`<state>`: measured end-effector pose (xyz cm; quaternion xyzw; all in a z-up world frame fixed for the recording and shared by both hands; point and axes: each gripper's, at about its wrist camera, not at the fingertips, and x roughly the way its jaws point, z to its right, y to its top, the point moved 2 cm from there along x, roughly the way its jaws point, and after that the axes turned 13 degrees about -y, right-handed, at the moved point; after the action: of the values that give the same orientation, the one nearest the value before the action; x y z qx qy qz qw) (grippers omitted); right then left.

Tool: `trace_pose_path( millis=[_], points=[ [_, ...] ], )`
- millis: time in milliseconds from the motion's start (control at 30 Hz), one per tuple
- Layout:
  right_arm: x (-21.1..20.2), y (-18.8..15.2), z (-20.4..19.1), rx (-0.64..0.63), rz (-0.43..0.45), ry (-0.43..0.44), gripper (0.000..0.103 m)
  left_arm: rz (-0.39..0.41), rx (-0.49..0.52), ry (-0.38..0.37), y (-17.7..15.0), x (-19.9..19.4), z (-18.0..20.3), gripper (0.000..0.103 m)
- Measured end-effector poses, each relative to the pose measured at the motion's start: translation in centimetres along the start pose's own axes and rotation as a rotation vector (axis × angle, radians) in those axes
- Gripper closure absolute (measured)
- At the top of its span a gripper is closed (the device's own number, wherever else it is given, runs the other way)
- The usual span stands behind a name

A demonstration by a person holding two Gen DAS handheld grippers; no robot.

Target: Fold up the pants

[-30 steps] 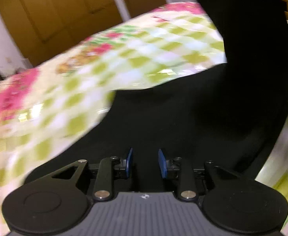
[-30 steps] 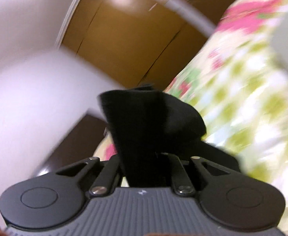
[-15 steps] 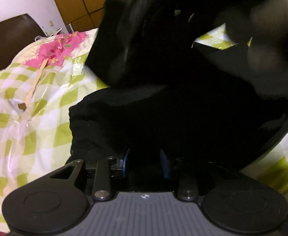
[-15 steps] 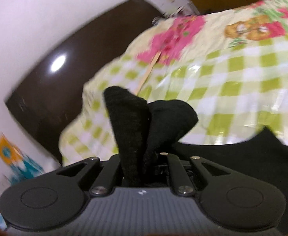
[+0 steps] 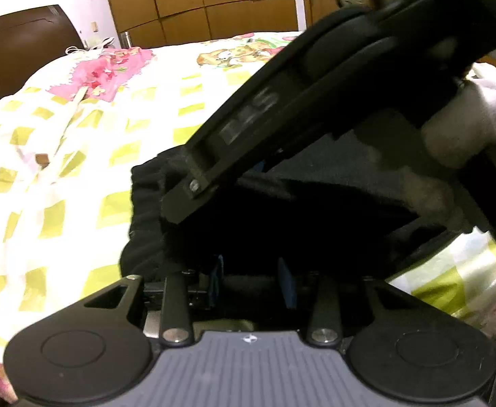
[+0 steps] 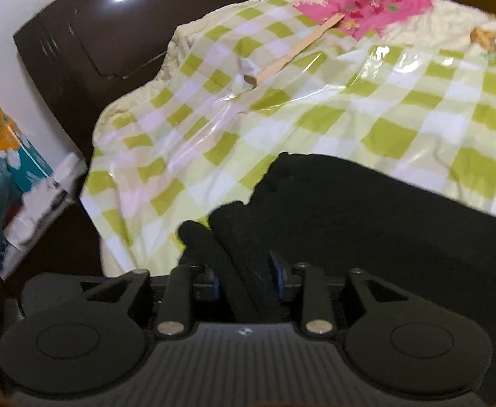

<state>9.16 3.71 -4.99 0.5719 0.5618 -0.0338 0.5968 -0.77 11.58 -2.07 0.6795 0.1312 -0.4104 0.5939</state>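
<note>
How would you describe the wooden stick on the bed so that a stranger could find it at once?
Start from the bed with the green-and-white checked cover. Look toward the pink flowered patch near the dark headboard. The wooden stick runs from that patch onto the checks: thin, flat, pale, the only stiff straight thing on the cover.

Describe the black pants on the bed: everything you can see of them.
The black pants look like soft knit fabric, plain, with no visible print. They lie folded over on the green-checked bed cover, with a gathered, ribbed edge toward the headboard side in the left wrist view. The right hand-held gripper has a bunched fold between its blue pads. The left hand-held gripper sits open at the fabric's near edge. Much of the garment is hidden by the grippers.
</note>
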Motion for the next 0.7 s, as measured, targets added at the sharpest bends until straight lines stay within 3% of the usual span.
trace_pose_path(
  millis=[133,233,433,533,633,700],
  points=[
    [-1.5,0.1,0.0,0.038,0.003,0.094,0.059,0.006,0.002,0.028,0.5,-1.5,0.0,0.054],
    [-3.9,0.0,0.6,0.068,0.027,0.131,0.059,0.024,0.025,0.052,2.0,-2.1,0.5,0.054],
    [-10.4,-0.3,6.0,0.166,0.112,0.062,0.054,0.086,0.099,0.069,6.1,-2.4,2.4,0.052],
    [-12.9,-0.7,11.3,0.209,0.147,-0.088,0.052,0.123,0.107,0.013,8.4,-0.6,3.6,0.048],
    [-13.8,-1.0,16.8,0.257,0.16,-0.196,0.05,0.107,0.095,-0.125,10.2,4.1,4.9,0.048],
    [-13.4,-1.0,20.3,0.284,0.146,-0.205,0.05,0.064,0.076,-0.23,11.1,8.0,5.8,0.048]
  ],
)
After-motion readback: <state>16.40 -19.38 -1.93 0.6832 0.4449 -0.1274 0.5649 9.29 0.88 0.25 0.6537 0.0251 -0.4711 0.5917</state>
